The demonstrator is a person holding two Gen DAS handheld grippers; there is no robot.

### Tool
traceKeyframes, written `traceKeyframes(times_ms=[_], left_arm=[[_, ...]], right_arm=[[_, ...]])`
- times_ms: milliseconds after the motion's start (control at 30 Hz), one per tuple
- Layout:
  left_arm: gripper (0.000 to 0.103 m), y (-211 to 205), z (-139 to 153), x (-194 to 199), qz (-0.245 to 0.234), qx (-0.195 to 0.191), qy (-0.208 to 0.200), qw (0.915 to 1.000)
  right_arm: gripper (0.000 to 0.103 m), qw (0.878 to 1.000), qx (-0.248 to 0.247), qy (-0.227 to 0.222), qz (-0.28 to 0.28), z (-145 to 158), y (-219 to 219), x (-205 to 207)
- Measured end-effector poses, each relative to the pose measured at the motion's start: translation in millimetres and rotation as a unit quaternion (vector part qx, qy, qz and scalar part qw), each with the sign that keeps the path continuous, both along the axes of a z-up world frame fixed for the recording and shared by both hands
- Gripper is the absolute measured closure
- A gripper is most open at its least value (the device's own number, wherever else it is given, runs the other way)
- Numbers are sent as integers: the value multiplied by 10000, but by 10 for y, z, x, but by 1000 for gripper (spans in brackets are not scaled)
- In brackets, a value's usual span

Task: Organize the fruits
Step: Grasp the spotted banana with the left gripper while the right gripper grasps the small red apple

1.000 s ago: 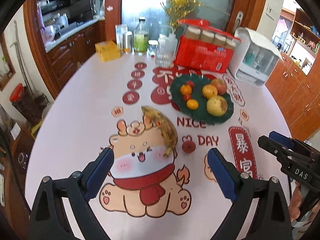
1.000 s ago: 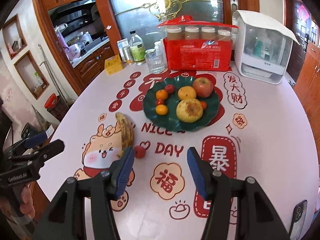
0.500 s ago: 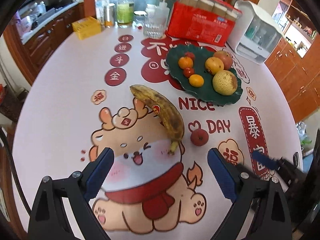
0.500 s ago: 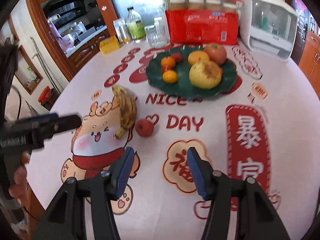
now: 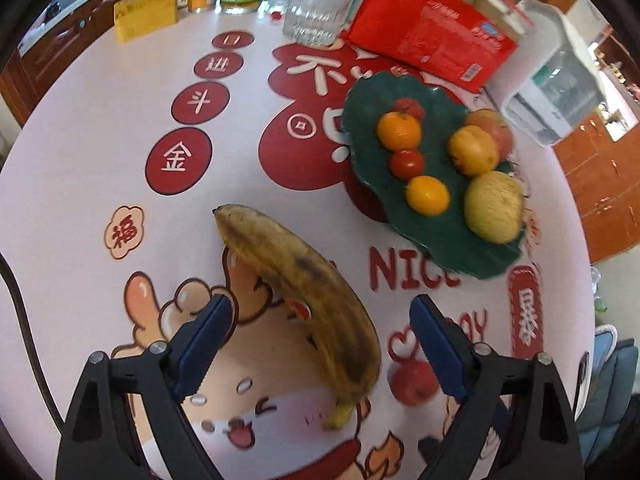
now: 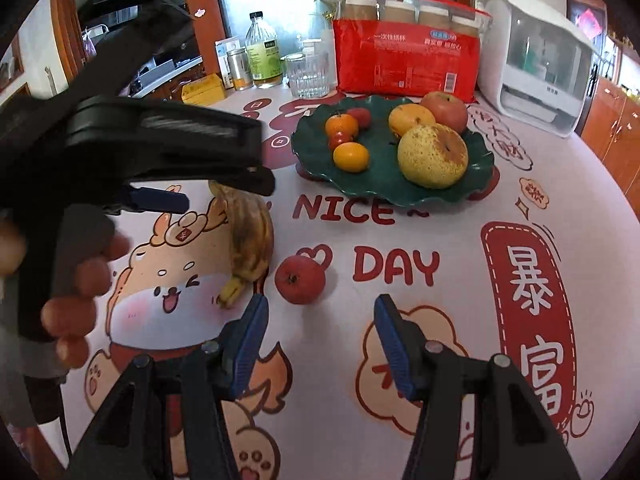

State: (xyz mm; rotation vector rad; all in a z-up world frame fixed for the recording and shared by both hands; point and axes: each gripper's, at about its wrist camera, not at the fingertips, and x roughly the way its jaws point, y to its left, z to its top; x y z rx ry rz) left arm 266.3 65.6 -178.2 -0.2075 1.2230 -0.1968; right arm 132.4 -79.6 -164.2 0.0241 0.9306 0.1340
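A spotted brown banana [image 5: 304,280] lies on the printed tablecloth, also in the right wrist view [image 6: 250,236]. My left gripper [image 5: 322,346] is open, its blue pads either side of the banana's stem half, just above it. A small red fruit [image 6: 300,280] lies right of the banana, also in the left wrist view [image 5: 414,378]. My right gripper [image 6: 318,344] is open and empty, just short of the red fruit. A dark green leaf-shaped plate [image 6: 384,188] holds oranges, small red fruits, an apple and a pear.
A red pack of paper cups [image 6: 406,60], a white appliance [image 6: 532,60], a glass [image 6: 308,76], bottles and a yellow box [image 5: 144,20] stand at the table's far edge. The left gripper's body [image 6: 160,148] fills the left of the right wrist view.
My left gripper has moved forward and down until its pads flank the banana. My right gripper has moved forward and lower, closer to the red fruit. Both stay open.
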Motion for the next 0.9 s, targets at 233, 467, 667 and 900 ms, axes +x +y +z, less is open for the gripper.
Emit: traceKeyframes(times_ms=[233,467,667,900], left_arm=[[26,-105,-183,120,-24,198,147,9997],[44,-101,-178,189,-87,389,-77,9992],[58,104,-163,127,-243,-125,-61,9996],[68,350,-120,-181,-485,-60,-134,9987]], right_arm=[[48,9999,-6,130,-70,-178,44,89],[48,9997,54,224,-87,-261,50,223],[48,9996,23,271,-49,-297,91,305],[56,9997,-6,244,62,-300,177,371]])
